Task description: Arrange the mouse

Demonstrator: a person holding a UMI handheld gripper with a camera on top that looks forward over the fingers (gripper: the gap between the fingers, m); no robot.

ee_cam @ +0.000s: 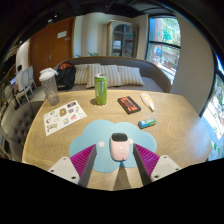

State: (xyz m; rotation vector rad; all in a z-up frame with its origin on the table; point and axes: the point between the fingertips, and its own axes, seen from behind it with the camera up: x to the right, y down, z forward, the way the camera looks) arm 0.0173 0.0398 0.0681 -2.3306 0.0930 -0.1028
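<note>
A small pink-white mouse (pixel 120 148) with a dark top lies on a light blue mouse pad (pixel 92 134) on the wooden table (pixel 180 135). My gripper (pixel 116 160) is open and low over the pad, with the mouse standing between its fingers. The magenta pad of the left finger (pixel 84 159) is well clear of the mouse. The right finger's pad (pixel 146 158) is close beside it, with a narrow gap showing.
Beyond the mouse pad stand a green can (pixel 101 89) and a lidded clear cup (pixel 48 85). A printed sheet (pixel 64 116) lies left; a dark box (pixel 129 104), a white stick (pixel 148 101) and a small teal item (pixel 147 123) lie right. A cushioned bench (pixel 120 74) runs behind the table.
</note>
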